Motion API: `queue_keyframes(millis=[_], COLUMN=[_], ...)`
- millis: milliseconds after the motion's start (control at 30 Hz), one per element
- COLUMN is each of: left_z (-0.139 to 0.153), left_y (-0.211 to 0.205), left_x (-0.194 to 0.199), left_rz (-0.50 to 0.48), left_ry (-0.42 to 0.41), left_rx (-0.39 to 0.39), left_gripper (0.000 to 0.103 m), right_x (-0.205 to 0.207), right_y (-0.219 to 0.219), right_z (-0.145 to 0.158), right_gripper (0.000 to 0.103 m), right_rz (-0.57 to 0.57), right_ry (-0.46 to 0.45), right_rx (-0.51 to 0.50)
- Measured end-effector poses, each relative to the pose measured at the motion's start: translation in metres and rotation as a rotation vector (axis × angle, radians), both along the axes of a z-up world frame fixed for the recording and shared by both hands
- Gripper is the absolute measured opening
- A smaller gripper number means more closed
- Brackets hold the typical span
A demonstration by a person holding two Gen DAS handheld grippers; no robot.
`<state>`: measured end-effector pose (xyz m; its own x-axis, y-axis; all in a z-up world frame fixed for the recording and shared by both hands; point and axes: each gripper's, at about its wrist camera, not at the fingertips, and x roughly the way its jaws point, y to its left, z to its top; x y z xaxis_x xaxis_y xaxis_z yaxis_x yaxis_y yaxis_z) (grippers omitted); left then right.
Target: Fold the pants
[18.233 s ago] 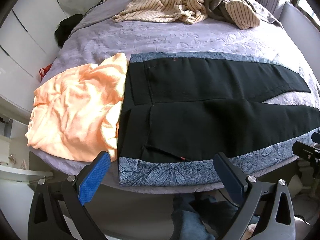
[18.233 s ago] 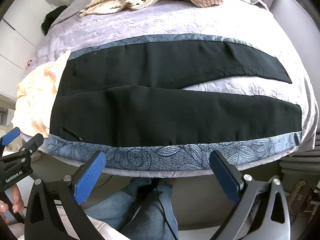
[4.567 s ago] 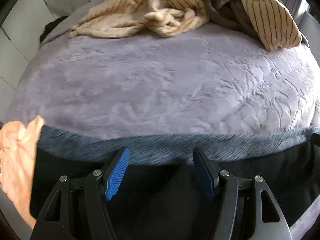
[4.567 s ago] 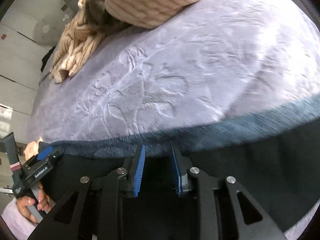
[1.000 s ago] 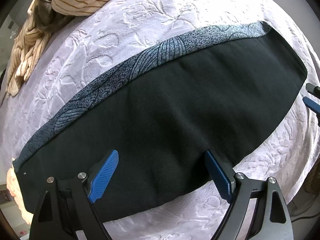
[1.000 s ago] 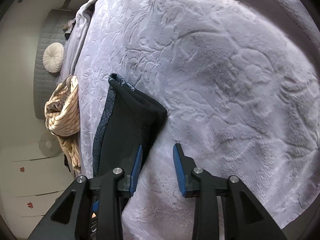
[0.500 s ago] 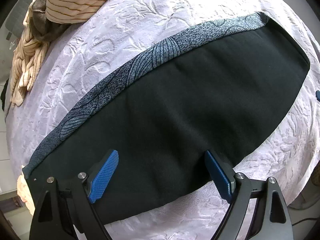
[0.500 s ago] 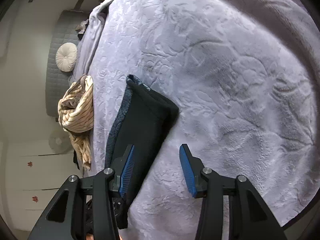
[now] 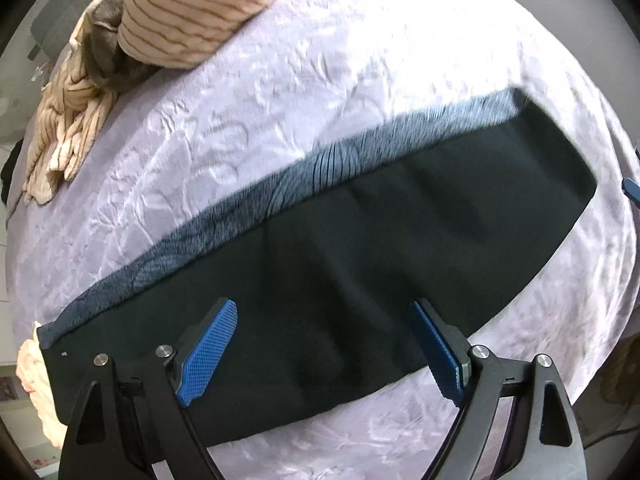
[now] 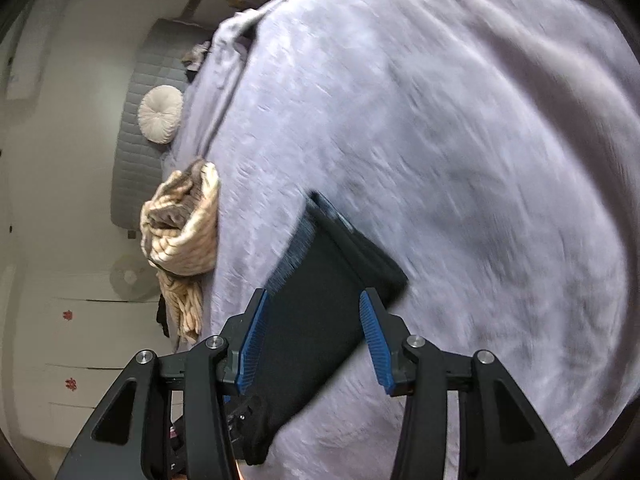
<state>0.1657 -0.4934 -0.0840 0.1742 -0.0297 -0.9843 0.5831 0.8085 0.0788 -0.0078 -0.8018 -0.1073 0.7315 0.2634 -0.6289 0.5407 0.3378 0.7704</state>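
Black pants point(image 9: 400, 220) lie folded lengthwise in one long strip on the lilac bedspread point(image 9: 360, 60). A blue patterned trim point(image 9: 320, 160) shows along their far edge. My left gripper point(image 9: 322, 312) hangs open above the strip's middle, pointing straight down, with nothing between its blue pads. In the right wrist view the pants point(image 10: 340, 256) end in a squared hem. My right gripper point(image 10: 314, 298) hovers open above that hem end, its pads clear of the cloth. A tip of the right gripper point(image 9: 630, 188) peeks in at the left wrist view's right edge.
A pile of striped cream garments point(image 9: 172, 28) lies at the far side of the bed, also in the right wrist view point(image 10: 180, 224). An orange garment point(image 9: 30, 364) sits beside the waist end. A round cushion point(image 10: 160, 114) leans on the headboard; white drawers point(image 10: 80, 340) stand beyond.
Both grippers have lifted away from the pants, which look smaller now. The right jaws have widened since a second ago. The pants have not moved.
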Motion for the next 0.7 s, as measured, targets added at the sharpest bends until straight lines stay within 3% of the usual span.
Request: queue_keyframes(millis=[133, 300, 433, 533, 700], left_z=[0.001, -0.006, -0.033, -0.056, -0.06], left_y=[-0.005, -0.002, 0.001, 0.007, 0.007], left_x=[0.001, 0.004, 0.007, 0.005, 0.002], left_rz=[0.021, 0.06, 0.055, 0.095, 0.089], left_ry=[-0.011, 0.005, 0.029, 0.061, 0.036], left_rx=[-0.036, -0.078, -0.054, -0.055, -0.066], left_gripper=[0.089, 0.089, 0.089, 0.089, 0.089], right_x=[0.011, 0.012, 0.008, 0.011, 0.03], right_y=[-0.007, 0.01, 0.022, 0.028, 0.03], right_z=[0.009, -0.025, -0.055, -0.067, -0.082], right_gripper=[0.051, 0.051, 0.051, 0.051, 0.053], right_rz=[0.027, 0.064, 0.068, 0.078, 0.082], right_ry=[-0.014, 0.053, 0.091, 0.066, 0.011], right_rx=[-0.027, 0.038, 0.073, 0.08, 0.09])
